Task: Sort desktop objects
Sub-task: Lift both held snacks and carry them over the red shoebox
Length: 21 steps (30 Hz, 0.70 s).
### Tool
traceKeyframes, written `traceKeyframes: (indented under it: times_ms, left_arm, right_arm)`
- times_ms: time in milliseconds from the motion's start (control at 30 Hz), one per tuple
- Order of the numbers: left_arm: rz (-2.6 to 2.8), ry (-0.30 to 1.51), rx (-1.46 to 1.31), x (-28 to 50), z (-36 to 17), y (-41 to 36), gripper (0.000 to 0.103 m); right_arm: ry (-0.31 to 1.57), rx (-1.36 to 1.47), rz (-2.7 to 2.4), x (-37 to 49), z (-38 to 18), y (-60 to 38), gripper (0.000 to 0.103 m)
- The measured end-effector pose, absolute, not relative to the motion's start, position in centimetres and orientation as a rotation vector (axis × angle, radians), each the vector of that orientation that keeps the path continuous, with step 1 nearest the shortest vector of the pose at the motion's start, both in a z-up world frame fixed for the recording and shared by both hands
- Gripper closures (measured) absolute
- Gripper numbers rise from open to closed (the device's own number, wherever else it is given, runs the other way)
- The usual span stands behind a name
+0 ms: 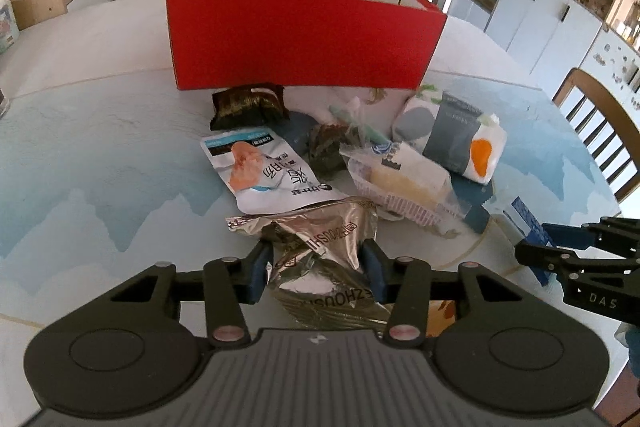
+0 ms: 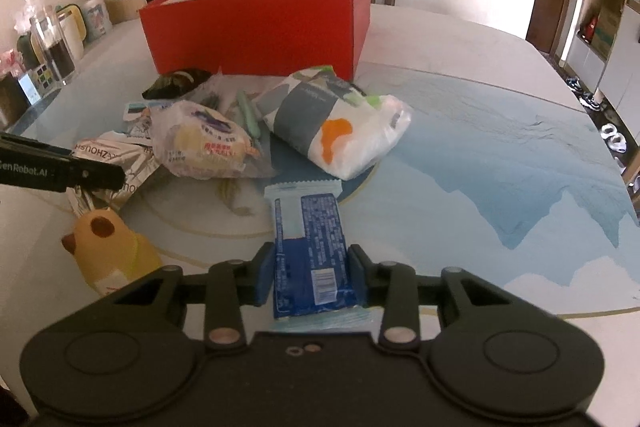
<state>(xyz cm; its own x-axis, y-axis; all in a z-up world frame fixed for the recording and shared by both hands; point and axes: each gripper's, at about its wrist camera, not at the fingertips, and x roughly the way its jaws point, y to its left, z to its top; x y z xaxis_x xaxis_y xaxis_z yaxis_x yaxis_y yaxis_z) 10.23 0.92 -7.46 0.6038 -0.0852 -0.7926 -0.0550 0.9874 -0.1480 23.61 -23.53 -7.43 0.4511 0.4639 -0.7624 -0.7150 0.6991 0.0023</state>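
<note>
The left gripper [image 1: 318, 269] has its jaws clenched on a crinkled silver foil snack bag [image 1: 320, 247]; the right gripper [image 2: 312, 277] grasps a flat blue plastic wrapper [image 2: 310, 247]. Both lie at the desk's [image 1: 100, 147] near edge, look light and slippery, and seem best held mid-body.

Silver foil snack bag [image 1: 320, 259]: crumpled, lying flat, nearest the near table edge, left of the pile. Blue wrapper bar [image 2: 310, 251]: flat, lengthwise, barcode up, on its own nr the near edge. White pouch w/ blue top [image 1: 264, 171]: flat, print upside down, just behind the foil bag. Clear-bagged bun [image 2: 204, 143]: mid-pile. Tissue pack, grey/orange pattern [image 2: 336, 119]: right of the pile, tilted. Dark foil packet [image 1: 250, 105]: touching the red box [image 1: 304, 47], which stands open-topped toward the far edge.
</note>
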Motion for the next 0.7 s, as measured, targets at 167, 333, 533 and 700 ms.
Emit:
traceKeyframes:
  times_ms: [167,333,533,700]
  left_arm:
    - [-0.018,0.907,-0.191,9.6,-6.3,1.2,0.056]
    - [-0.02,0.893,-0.204,9.0,-5.0,1.1,0.056]
    - [-0.037,0.882,-0.215,8.2,-3.6,0.8,0.056]
    - [-0.029,0.853,-0.212,8.2,-1.9,1.0,0.056]
  right_arm:
    - [0.806,-0.324,0.749,23.5,-6.5,-23.8,0.065]
    - [0.786,-0.301,0.766,23.5,-5.3,-23.9,0.065]
    - [0.768,-0.261,0.77,23.4,-3.6,-24.1,0.065]
    - [0.749,-0.25,0.784,23.3,-2.2,-23.9,0.065]
